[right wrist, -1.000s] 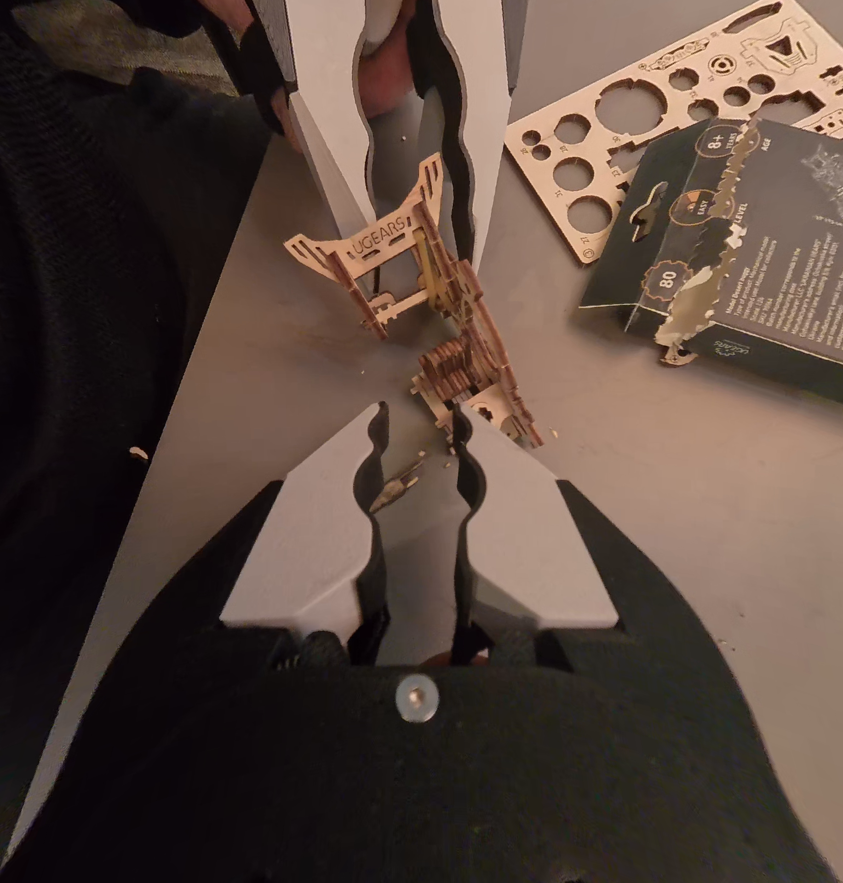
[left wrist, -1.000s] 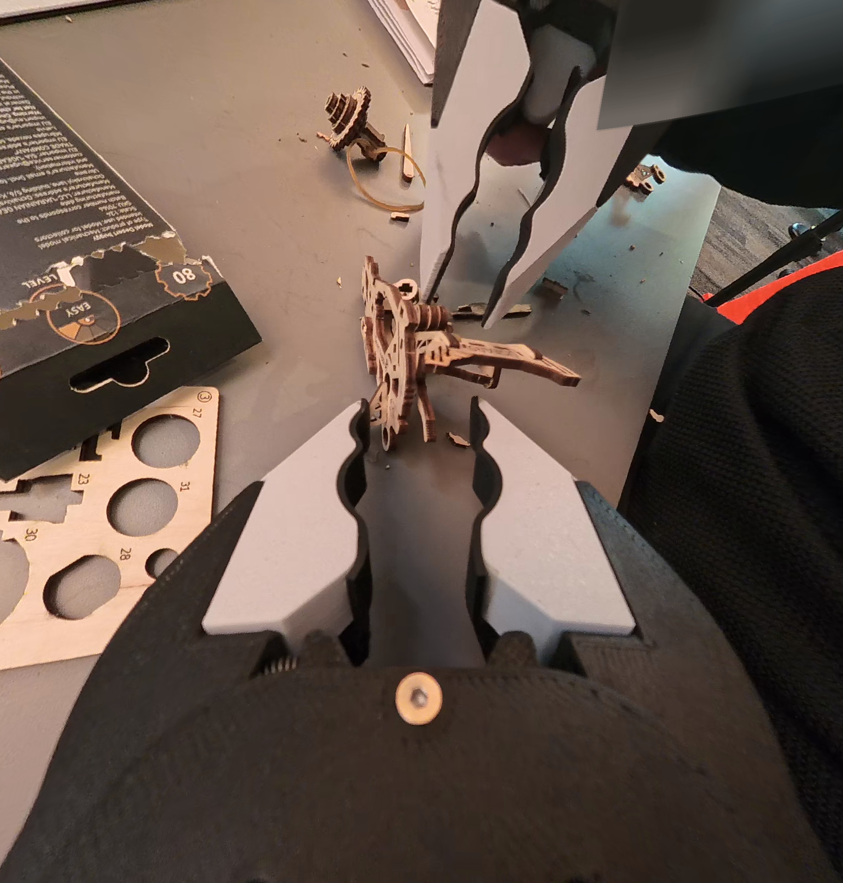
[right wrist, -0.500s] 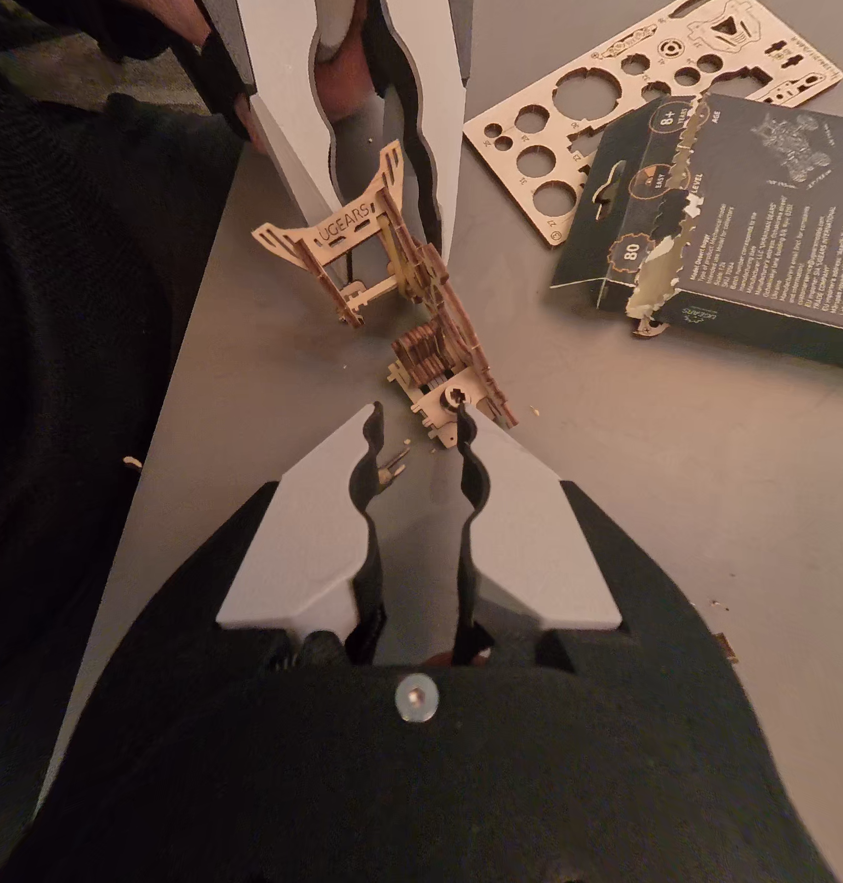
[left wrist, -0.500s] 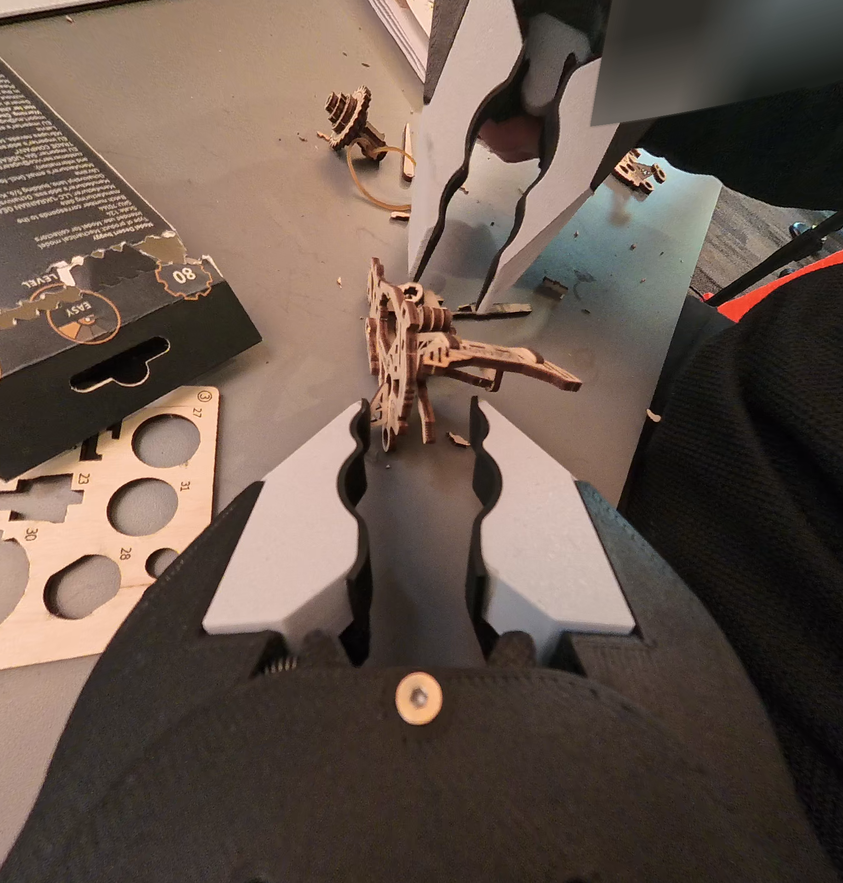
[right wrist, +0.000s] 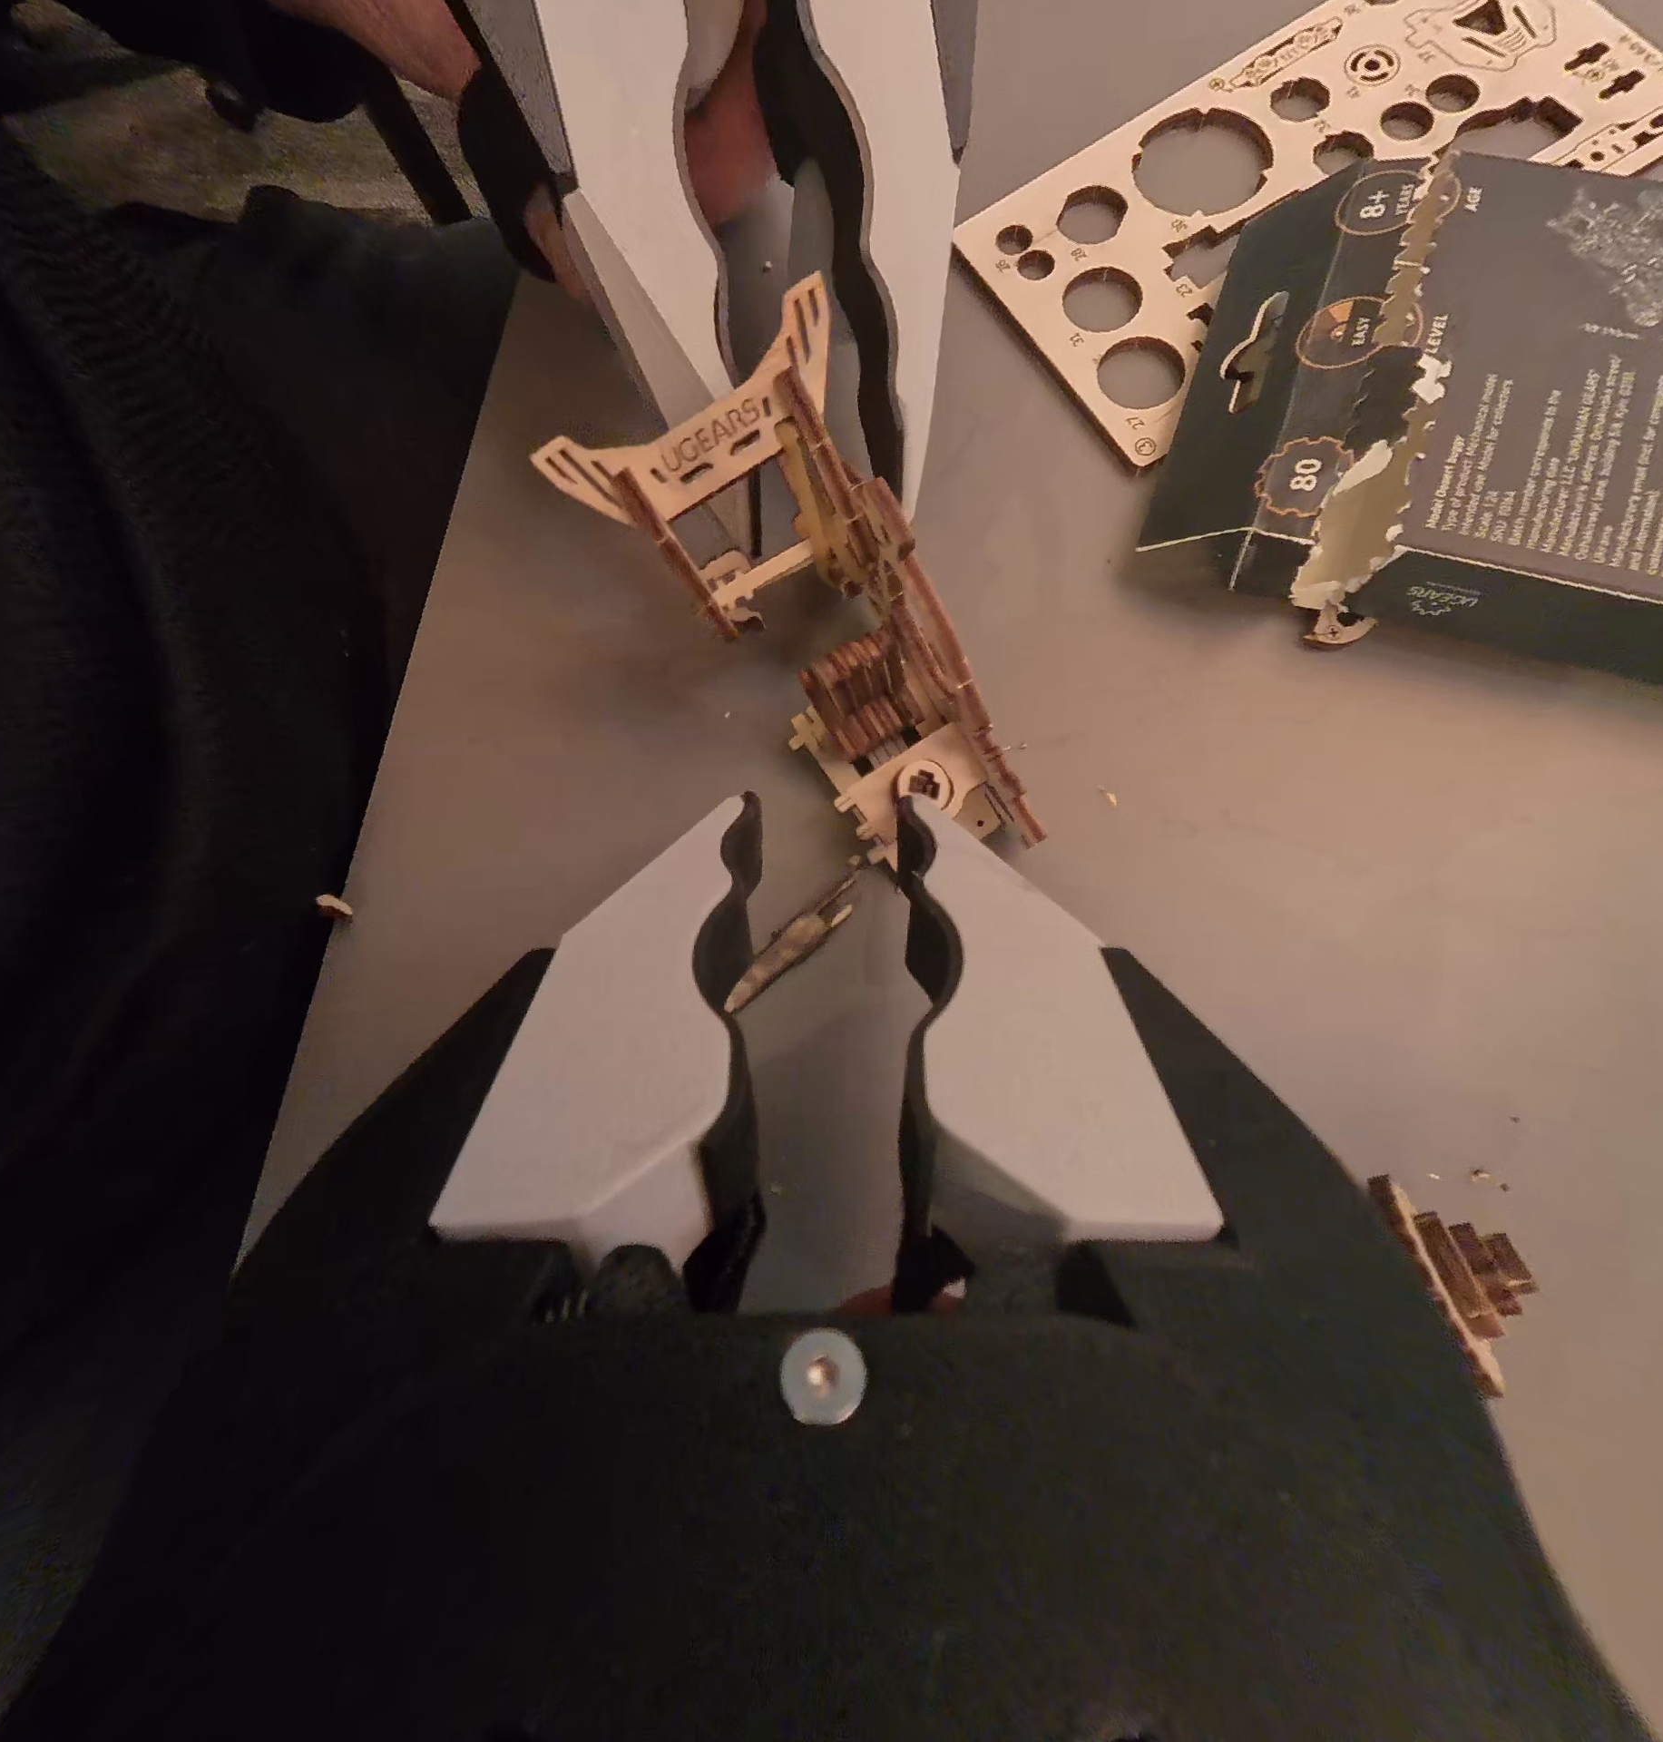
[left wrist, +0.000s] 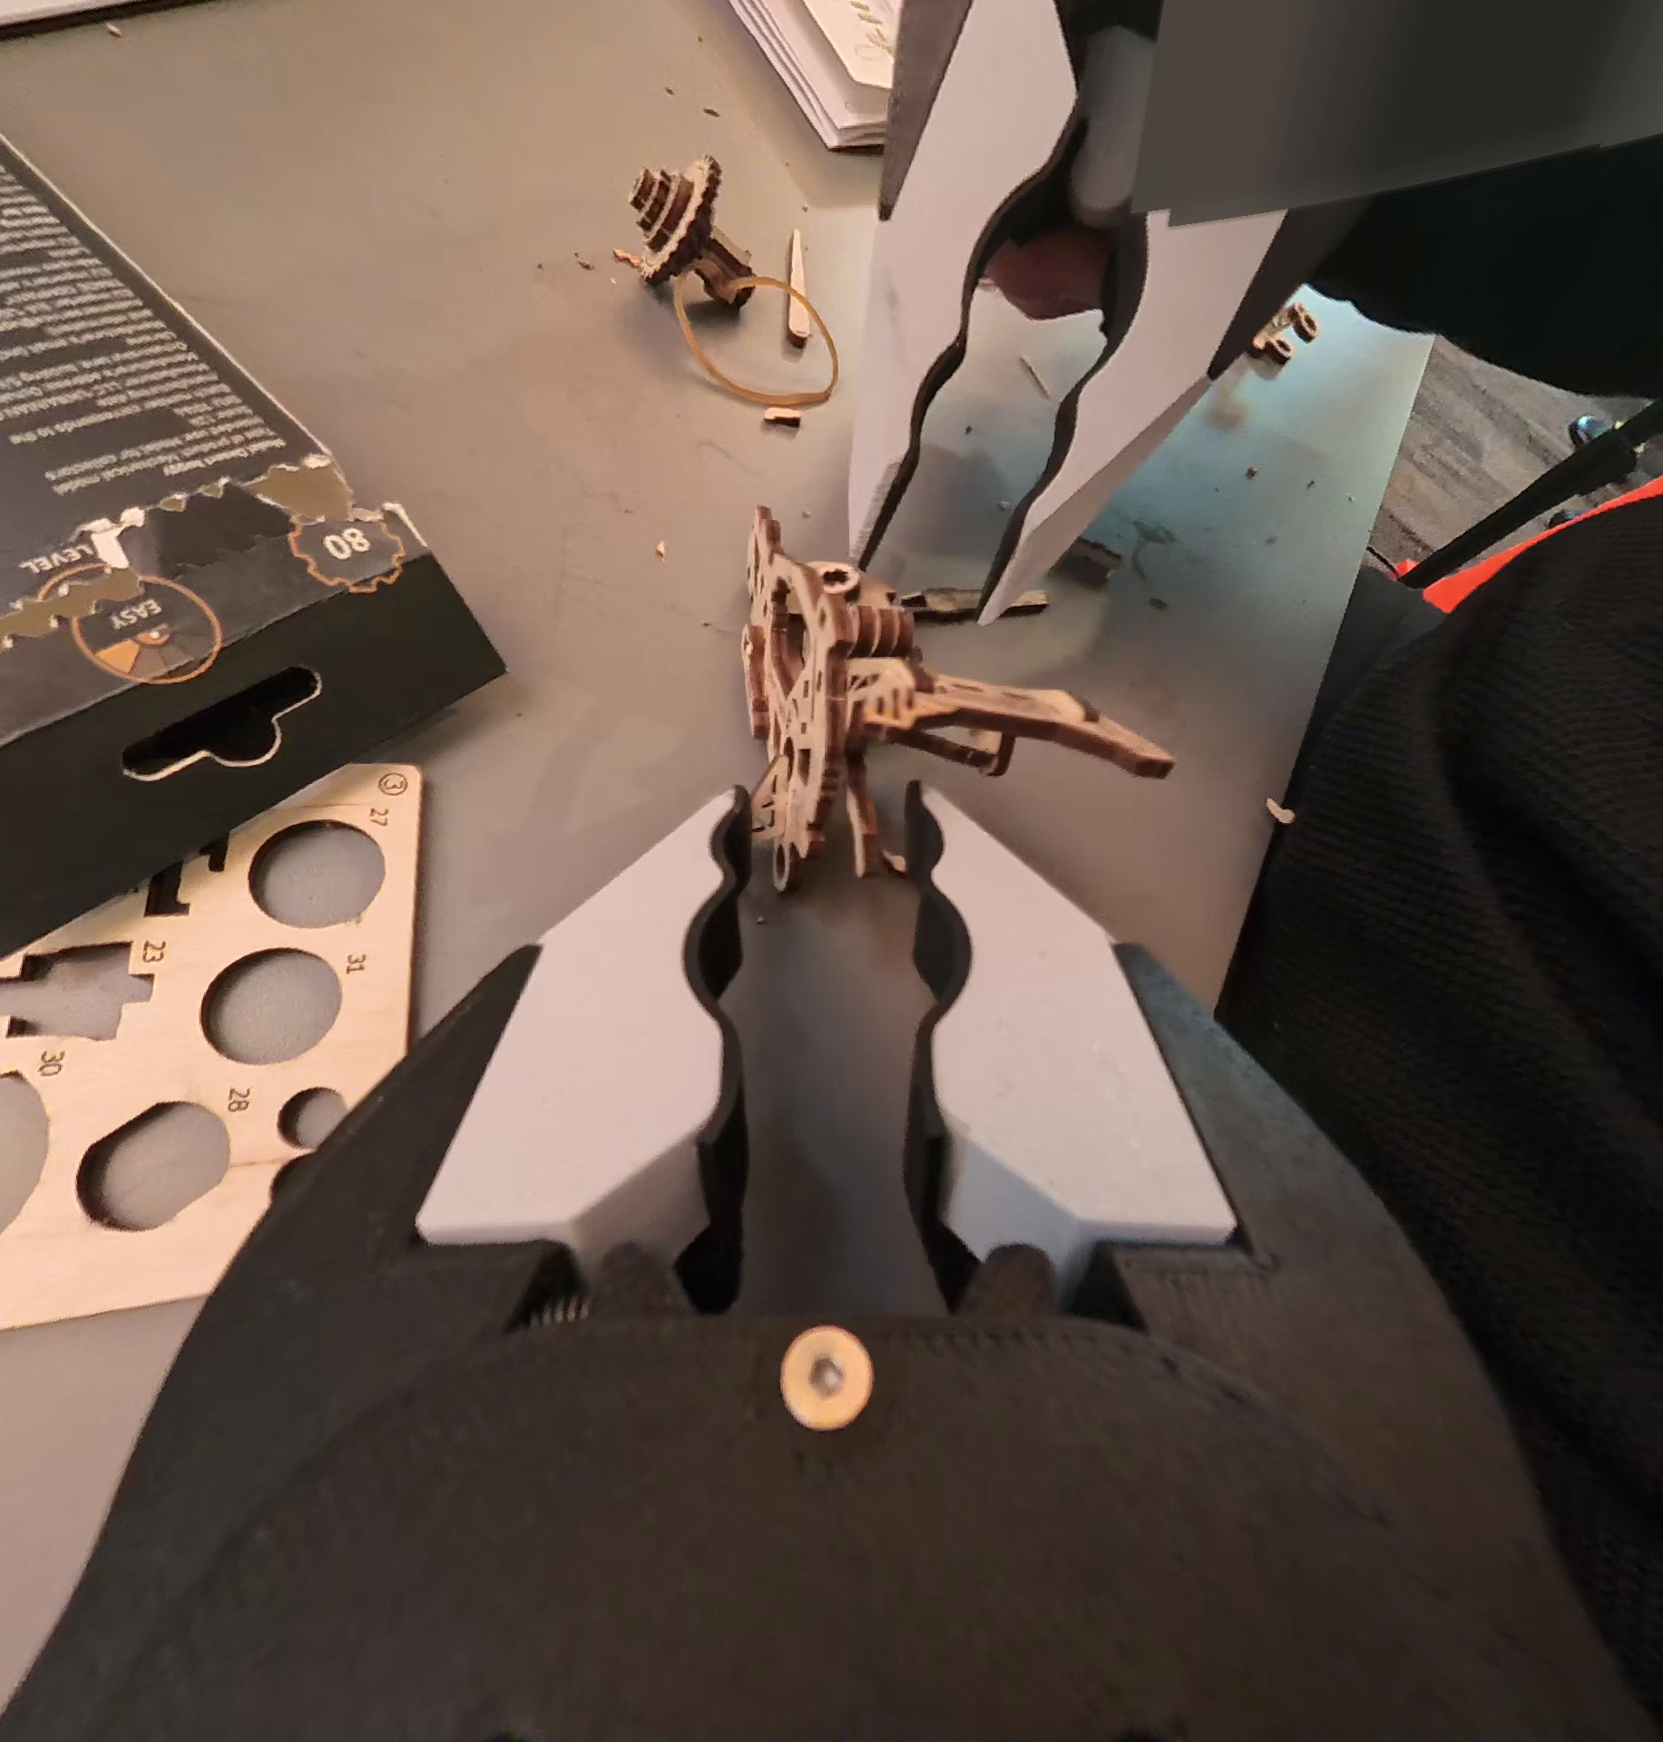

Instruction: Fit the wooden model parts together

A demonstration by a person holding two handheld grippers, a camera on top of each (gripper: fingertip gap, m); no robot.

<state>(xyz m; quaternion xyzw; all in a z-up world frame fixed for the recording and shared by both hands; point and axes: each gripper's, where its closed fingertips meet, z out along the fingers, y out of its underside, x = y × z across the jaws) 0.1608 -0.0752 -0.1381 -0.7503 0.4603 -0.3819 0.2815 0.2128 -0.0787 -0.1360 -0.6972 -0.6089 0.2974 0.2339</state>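
Grey tabletop [left wrist: 450, 405] carries your wooden model [left wrist: 837, 698], flanked by both narrowly parted, empty grippers: left gripper [left wrist: 823, 829] at its foot, right gripper [right wrist: 823, 834] backed slightly away since earlier. Beside the model, the torn black box [right wrist: 1468, 452] looks empty, perhaps.

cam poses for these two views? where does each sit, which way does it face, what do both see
Left wrist view: sits on the left gripper, looking forward and down along its open fingers at the wooden model on the grey table; the right gripper comes in opposite, a dark sleeve at right.
Right wrist view: sits on the right gripper, facing the opposite way; the left gripper comes in from the top, dark clothing at left.
Shared: the model, the dark box, the punched wooden sheet, and each other's gripper.
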